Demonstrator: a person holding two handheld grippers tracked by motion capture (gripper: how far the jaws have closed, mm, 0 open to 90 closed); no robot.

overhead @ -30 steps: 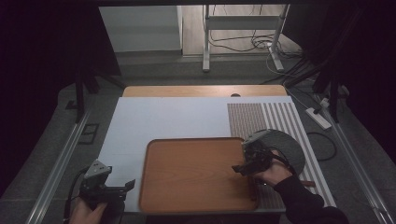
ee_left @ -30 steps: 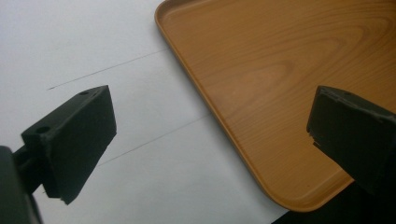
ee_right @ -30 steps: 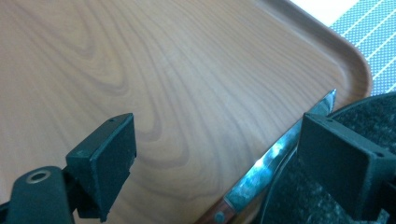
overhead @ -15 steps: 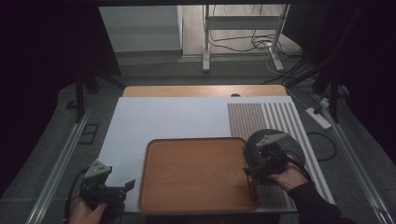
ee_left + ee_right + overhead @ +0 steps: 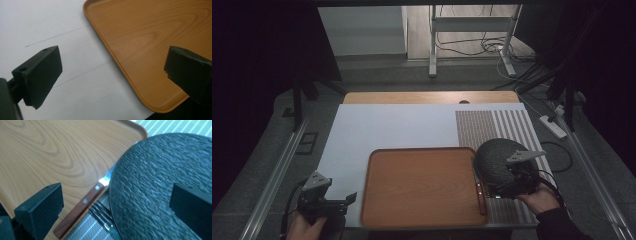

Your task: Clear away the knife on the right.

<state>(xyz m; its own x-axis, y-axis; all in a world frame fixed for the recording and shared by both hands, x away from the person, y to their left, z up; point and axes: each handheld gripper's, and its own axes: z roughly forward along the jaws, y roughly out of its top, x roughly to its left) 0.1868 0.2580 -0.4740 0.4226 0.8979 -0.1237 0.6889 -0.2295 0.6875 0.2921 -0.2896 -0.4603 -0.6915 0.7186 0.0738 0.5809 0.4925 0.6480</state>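
A dark textured round plate (image 5: 494,155) (image 5: 160,182) lies on the striped placemat (image 5: 512,125) just right of the wooden tray (image 5: 424,187) (image 5: 50,157). A knife with a wooden handle (image 5: 81,211) lies along the tray's right rim (image 5: 479,185), its blade running under the plate. Black fork tines (image 5: 100,216) poke out from under the plate. My right gripper (image 5: 502,182) (image 5: 116,207) hovers open over the plate's near left edge, holding nothing. Open as well, my left gripper (image 5: 344,200) (image 5: 112,75) stays at the tray's near left corner (image 5: 155,105).
A white mat (image 5: 387,130) (image 5: 50,25) covers the table's left and middle. The wooden table's far edge (image 5: 427,97) shows beyond it. Cables and a stand sit on the floor behind; a power strip (image 5: 553,125) lies to the right.
My right gripper has drawn back to the right and toward the near edge, off the tray's rim. The plate, the tray and the left gripper have stayed put.
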